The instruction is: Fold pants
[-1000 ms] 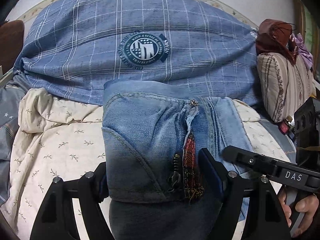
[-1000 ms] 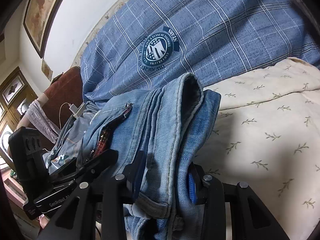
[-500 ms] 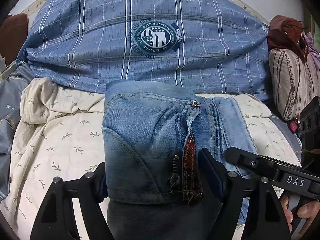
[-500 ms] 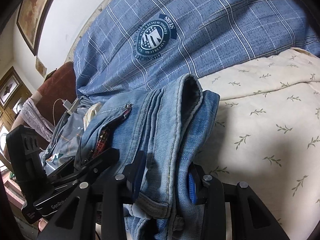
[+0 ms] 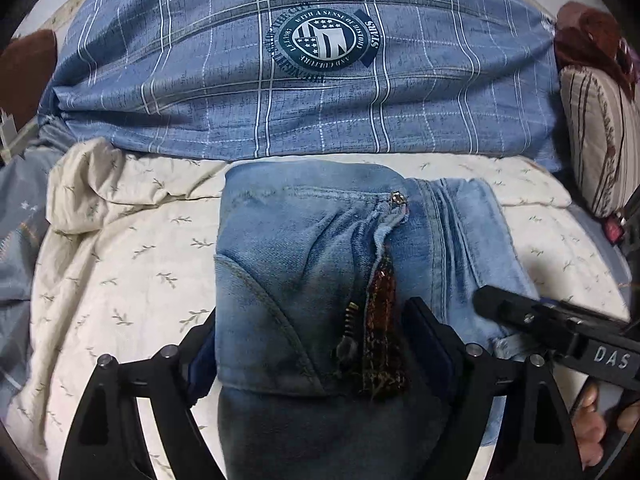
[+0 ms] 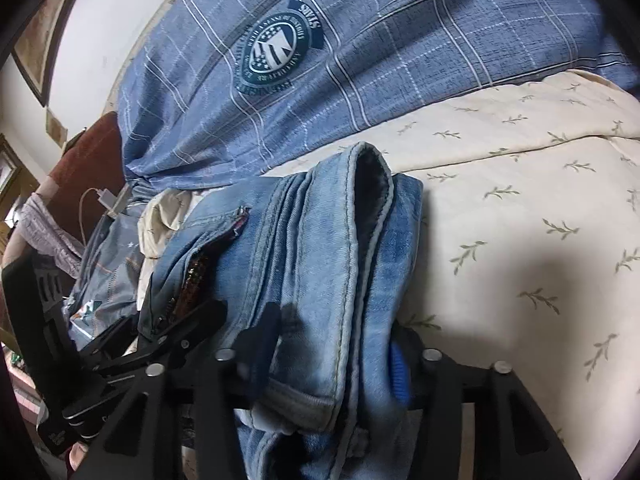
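Observation:
Light blue jeans [image 5: 304,256] lie bunched on a cream leaf-print bedsheet [image 5: 120,264], waist and open zipper fly toward me. My left gripper [image 5: 316,344] is shut on the jeans at the waistband by the fly. My right gripper [image 6: 336,360] is shut on a thick fold of the jeans [image 6: 332,248] at their right side. The right gripper also shows in the left wrist view [image 5: 552,328], touching the denim. The left gripper shows in the right wrist view [image 6: 172,332] at lower left.
A blue plaid cushion with a round badge [image 5: 320,64] stands behind the jeans. A striped pillow [image 5: 596,136] is at the right. A grey-blue garment [image 6: 108,264] and a white charger [image 6: 108,200] lie at the left.
Both grippers have pulled the jeans back toward me across the sheet, away from the plaid cushion. A strip of cream sheet now shows between cushion and jeans. Both grips are unchanged.

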`<state>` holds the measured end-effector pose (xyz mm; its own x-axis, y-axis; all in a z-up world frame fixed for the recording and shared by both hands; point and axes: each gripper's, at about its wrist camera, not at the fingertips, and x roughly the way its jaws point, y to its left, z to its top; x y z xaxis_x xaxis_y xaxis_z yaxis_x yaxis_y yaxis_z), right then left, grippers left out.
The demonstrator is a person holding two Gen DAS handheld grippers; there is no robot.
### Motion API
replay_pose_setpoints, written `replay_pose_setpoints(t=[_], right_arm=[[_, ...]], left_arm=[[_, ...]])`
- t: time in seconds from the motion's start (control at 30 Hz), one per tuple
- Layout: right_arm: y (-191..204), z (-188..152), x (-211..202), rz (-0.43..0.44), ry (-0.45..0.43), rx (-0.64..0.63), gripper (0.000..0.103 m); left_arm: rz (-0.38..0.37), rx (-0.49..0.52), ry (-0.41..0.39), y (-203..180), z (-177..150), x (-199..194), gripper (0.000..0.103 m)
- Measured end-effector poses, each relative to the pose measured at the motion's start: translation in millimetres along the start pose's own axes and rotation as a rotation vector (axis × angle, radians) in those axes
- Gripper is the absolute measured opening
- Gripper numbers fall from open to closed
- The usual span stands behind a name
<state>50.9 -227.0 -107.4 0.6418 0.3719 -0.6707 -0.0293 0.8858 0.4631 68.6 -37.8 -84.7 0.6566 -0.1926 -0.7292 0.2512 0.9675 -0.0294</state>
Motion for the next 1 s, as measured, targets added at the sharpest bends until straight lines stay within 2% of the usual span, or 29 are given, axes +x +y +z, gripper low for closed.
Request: replay_pose_setpoints(t=[0.2,0.47,0.67,0.87,1.0], right_arm=[[13.5,-3.7,-18.9,-0.111,-0.043,-0.109,0.054],[23.3,-6.7,-50.9,-0.285,-0.129,-0.213,0.057],[26.7,-8.4,-67.9,-0.406,-0.185,-0.272,0.057],[30.4,-10.0,-80.2,-0.516,-0.236,-0.309,0.057],[30.3,-9.7,-84.4,-0.543,-0.250,-0.312,0.057]], left_arm=[[0.032,0.031,-0.022,-1.0,-2.0,-9.6,0.086],[0.111,0.142,-0.128,-15.4,-5.2,-27.7,0.086],[0.102,0.159,-0.163,-23.1,-2.9,-33.4,0.086],[0.102,0.173,-0.160,-30.2,-4.0,-33.9,0.086],[0.098,0.173,-0.162,-30.5,-4.2,-34.2,0.086]])
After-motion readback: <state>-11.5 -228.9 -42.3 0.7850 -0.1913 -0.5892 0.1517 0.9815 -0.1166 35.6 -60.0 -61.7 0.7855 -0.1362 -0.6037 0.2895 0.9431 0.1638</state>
